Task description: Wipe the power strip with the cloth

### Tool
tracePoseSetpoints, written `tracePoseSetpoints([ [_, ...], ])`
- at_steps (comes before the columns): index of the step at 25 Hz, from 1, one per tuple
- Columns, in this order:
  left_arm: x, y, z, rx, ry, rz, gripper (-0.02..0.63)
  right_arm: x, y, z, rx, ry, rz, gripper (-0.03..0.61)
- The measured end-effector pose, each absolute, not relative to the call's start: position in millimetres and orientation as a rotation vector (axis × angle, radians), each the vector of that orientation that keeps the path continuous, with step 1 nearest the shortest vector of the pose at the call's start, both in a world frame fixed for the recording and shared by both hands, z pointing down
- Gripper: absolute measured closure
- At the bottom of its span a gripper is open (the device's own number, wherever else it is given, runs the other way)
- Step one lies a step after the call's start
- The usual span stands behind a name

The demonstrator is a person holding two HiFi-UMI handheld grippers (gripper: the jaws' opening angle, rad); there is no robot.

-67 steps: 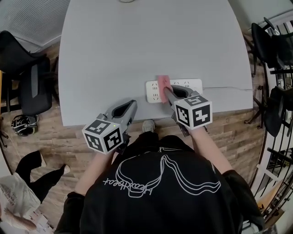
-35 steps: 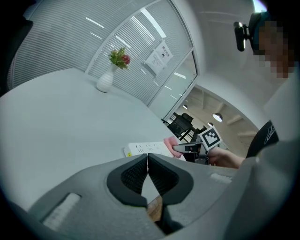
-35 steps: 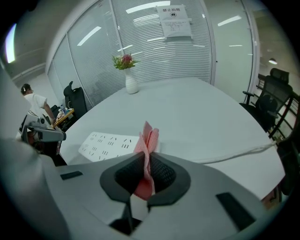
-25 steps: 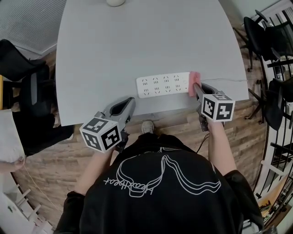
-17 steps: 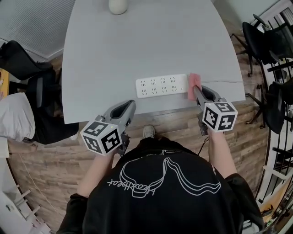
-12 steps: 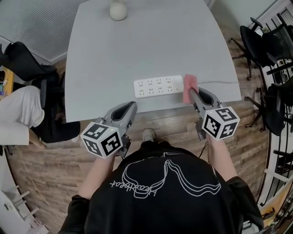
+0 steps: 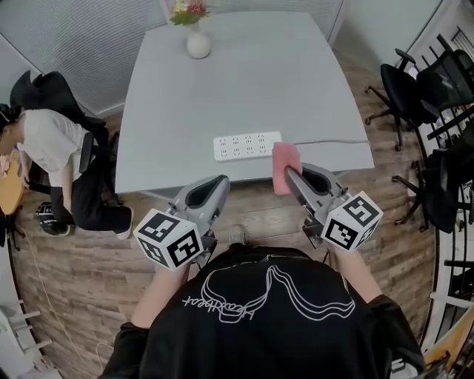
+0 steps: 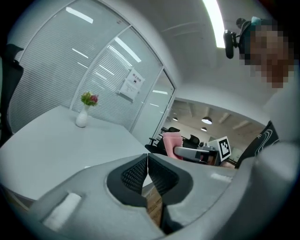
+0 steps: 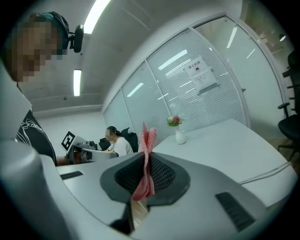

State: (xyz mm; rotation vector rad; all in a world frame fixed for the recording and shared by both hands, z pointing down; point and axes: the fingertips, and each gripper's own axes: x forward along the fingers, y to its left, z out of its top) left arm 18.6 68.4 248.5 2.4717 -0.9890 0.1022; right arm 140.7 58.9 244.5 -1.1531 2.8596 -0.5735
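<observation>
Well, we keep the cloth (image 7: 284,158) clamped in our right gripper (image 7: 288,173), just right of the strip (image 7: 246,146), not touching it. Our left gripper (image 7: 222,182) sits closed and empty, short of the strip. The cloth may slip if we drag hard.

A pale grey table (image 7: 244,89) stands on a wood-plank floor (image 7: 81,259). 1 white power strip (image 7: 247,146) lies flat close to the table's near edge, and its thin cable (image 7: 326,142) runs toward the right edge. 1 white vase (image 7: 198,46) of flowers (image 7: 189,10) stands upright at the far end, well apart from the strip.
</observation>
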Motion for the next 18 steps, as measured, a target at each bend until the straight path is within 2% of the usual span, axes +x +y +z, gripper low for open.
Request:
tracePoseSetpoints([
  [9,58,153,212,2.583,-1.024,0.054,0.600,159,143,213,-0.992,2.852,-0.487,0.546],
  [18,62,167,197,2.624,-1.032,0.062,0.600,158,154,201,-0.975,2.856,-0.447,0.548],
])
